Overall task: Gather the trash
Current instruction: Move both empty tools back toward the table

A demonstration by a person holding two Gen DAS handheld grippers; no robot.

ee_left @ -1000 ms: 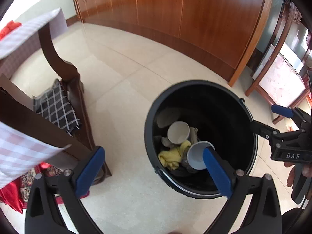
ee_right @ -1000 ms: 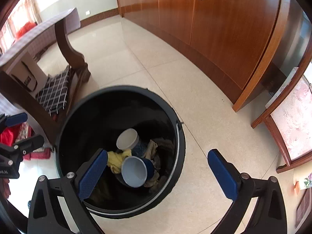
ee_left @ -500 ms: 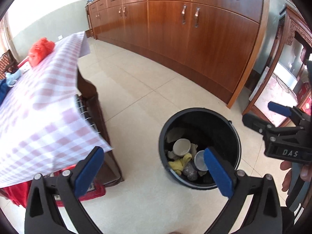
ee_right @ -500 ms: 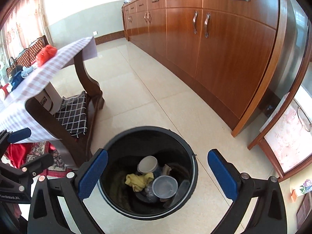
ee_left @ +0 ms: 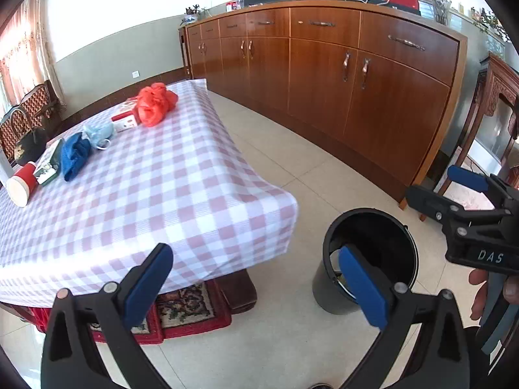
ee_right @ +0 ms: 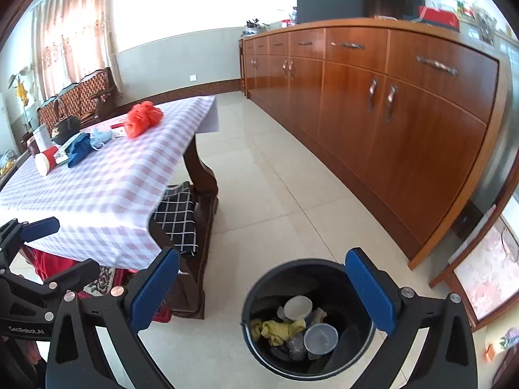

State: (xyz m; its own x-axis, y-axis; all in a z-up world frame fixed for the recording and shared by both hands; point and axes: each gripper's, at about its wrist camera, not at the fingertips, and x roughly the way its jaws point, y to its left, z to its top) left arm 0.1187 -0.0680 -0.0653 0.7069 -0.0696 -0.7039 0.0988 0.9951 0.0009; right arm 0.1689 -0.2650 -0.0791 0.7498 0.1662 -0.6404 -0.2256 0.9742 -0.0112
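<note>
A black trash bin (ee_right: 256, 295) stands on the tiled floor and holds cups, a yellow cloth and other scraps; it also shows in the left wrist view (ee_left: 389, 223). On the checked table (ee_left: 181, 188) lie a red plastic bag (ee_left: 155, 103), a pale blue mask (ee_left: 99, 133), a blue cloth (ee_left: 74, 159), a red cup (ee_left: 21, 183) on its side and a small packet (ee_left: 48, 162). My left gripper (ee_left: 259, 285) is open and empty above the table corner. My right gripper (ee_right: 262, 288) is open and empty above the bin.
A long wooden sideboard (ee_left: 340, 74) runs along the far side. A dark checked cushion (ee_right: 178, 217) sits under the table, with a red patterned rug (ee_left: 181, 311) below. A wooden chair (ee_right: 480, 259) stands right of the bin. Chairs (ee_right: 81, 97) line the window wall.
Both grippers have risen and tilted up away from the bin. The table top and the things on it have come into view. Both stay open and empty.
</note>
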